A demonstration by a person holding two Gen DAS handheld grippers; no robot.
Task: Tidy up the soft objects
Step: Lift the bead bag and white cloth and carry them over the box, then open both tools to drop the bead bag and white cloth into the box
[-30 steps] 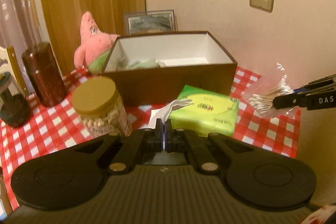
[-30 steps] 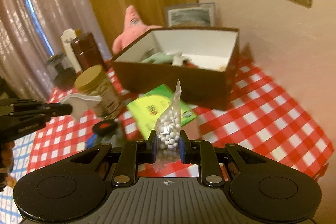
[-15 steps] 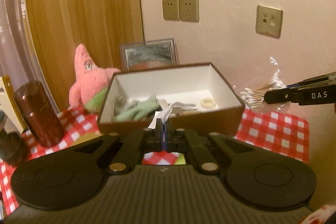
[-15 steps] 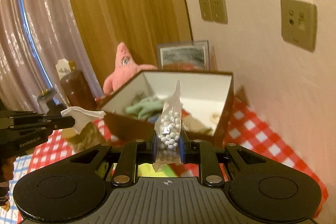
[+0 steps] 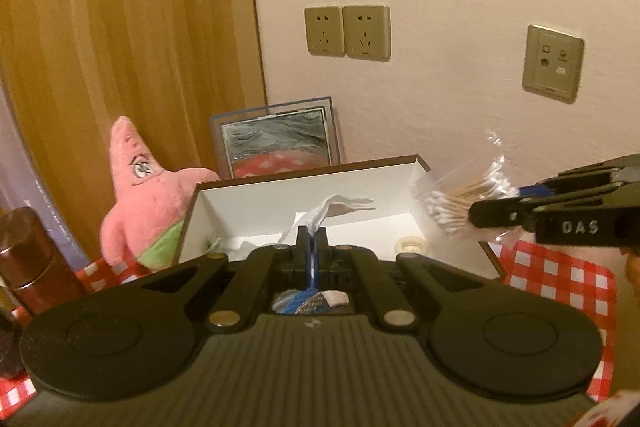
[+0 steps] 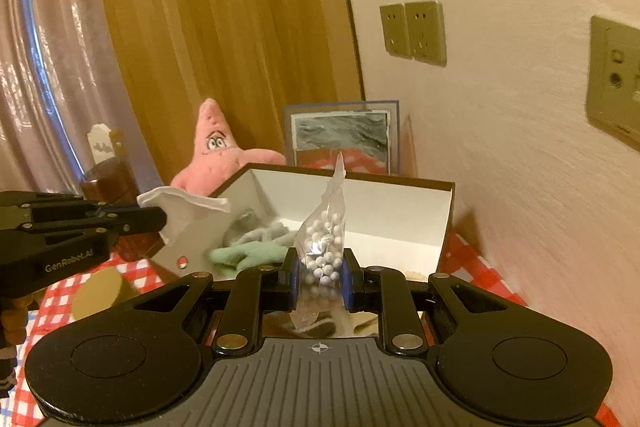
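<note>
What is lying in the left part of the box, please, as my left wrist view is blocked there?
Observer: The right wrist view shows a pale green soft item in the box, a grey one behind it.
Operator: Is the right gripper's bag held securely?
Observer: The right gripper is shut on the bag of cotton swabs around its middle.
Operator: Where is my tissue?
Observer: The left gripper holds the tissue by the box's left corner; past the rim or not, I cannot tell.

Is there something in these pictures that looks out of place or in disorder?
Nothing is spilled or damaged. The only loose thing: soft items lie in a heap inside the open box. The left claw holds a tissue, and the right claw holds a cotton swab bag.
</note>
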